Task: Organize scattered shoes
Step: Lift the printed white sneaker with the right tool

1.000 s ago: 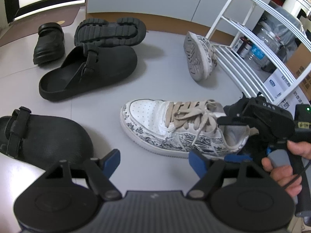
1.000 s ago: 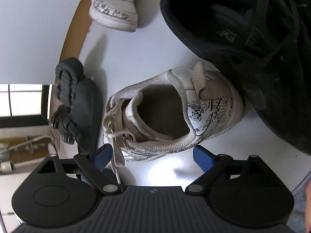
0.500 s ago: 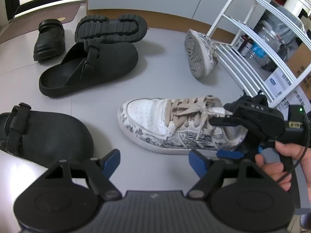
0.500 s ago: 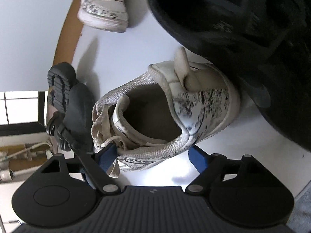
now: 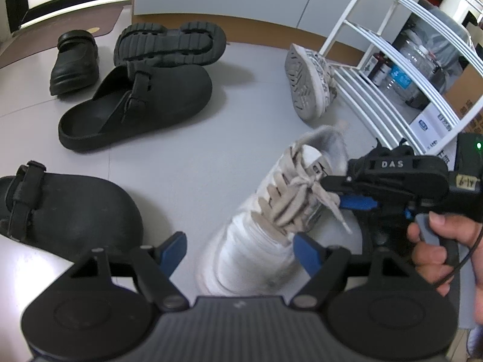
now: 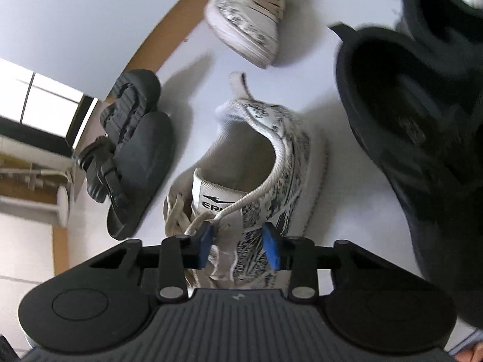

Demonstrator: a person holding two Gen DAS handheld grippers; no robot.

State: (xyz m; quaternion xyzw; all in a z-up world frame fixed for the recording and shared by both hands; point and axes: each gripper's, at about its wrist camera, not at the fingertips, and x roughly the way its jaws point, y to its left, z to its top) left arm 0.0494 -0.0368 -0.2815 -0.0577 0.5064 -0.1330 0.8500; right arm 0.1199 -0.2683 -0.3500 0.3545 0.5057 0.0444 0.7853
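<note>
A white sneaker (image 5: pixel 271 226) with black print and beige laces is held by its side wall near the tongue, heel end raised and toe toward my left gripper. My right gripper (image 5: pixel 347 199), held by a hand (image 5: pixel 437 241), has its jaws closing on that wall. In the right wrist view the blue pads (image 6: pixel 205 241) press the sneaker (image 6: pixel 271 163) from both sides, the gripper (image 6: pixel 238 244) sitting over the laces. My left gripper (image 5: pixel 241 247) hangs open just above the sneaker's toe, gripping nothing. The matching sneaker (image 5: pixel 308 81) lies on its side by the rack.
A white wire shoe rack (image 5: pixel 392 60) stands at the right. Black clogs lie at left: one upright (image 5: pixel 135 105), one sole-up (image 5: pixel 169 45), one nearest (image 5: pixel 66 211), plus a small black shoe (image 5: pixel 75 60). A black sneaker (image 6: pixel 422 120) sits close on the right.
The right gripper's jaws have narrowed from wide apart onto the sneaker's side. The sneaker has swung from lying crosswise to pointing toe-first at my left gripper. The left gripper has stayed put.
</note>
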